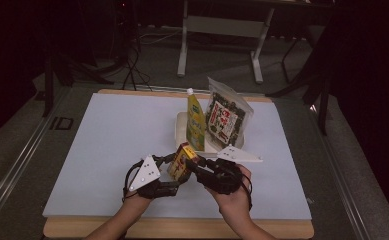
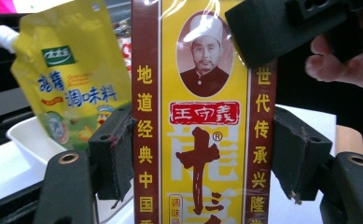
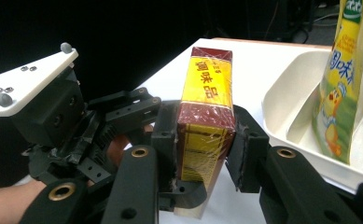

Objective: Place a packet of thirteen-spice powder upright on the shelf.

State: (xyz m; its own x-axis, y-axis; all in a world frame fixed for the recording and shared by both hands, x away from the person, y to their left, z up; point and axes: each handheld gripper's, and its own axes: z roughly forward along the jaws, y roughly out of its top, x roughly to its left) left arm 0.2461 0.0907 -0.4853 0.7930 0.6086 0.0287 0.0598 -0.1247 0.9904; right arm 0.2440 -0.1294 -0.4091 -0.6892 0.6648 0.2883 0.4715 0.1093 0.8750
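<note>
A yellow and maroon seasoning box (image 1: 181, 161) wrapped in clear film is held upright just above the table's near middle, between both grippers. From the left, my left gripper (image 1: 173, 172) is shut on it; in the left gripper view the pads (image 2: 116, 154) press the box (image 2: 202, 140) on both maroon sides. My right gripper (image 1: 194, 165) comes in from the right and grips the same box (image 3: 206, 121), its pads (image 3: 167, 140) against the narrow faces. The left gripper's white plate (image 3: 27, 81) shows beyond it.
A white tray (image 1: 182, 131) stands behind the box and holds an upright yellow spouted pouch (image 1: 196, 122). A clear bag of dark dried food (image 1: 227, 117) leans at the tray's right. The pale table mat (image 1: 107, 140) lies open to the left.
</note>
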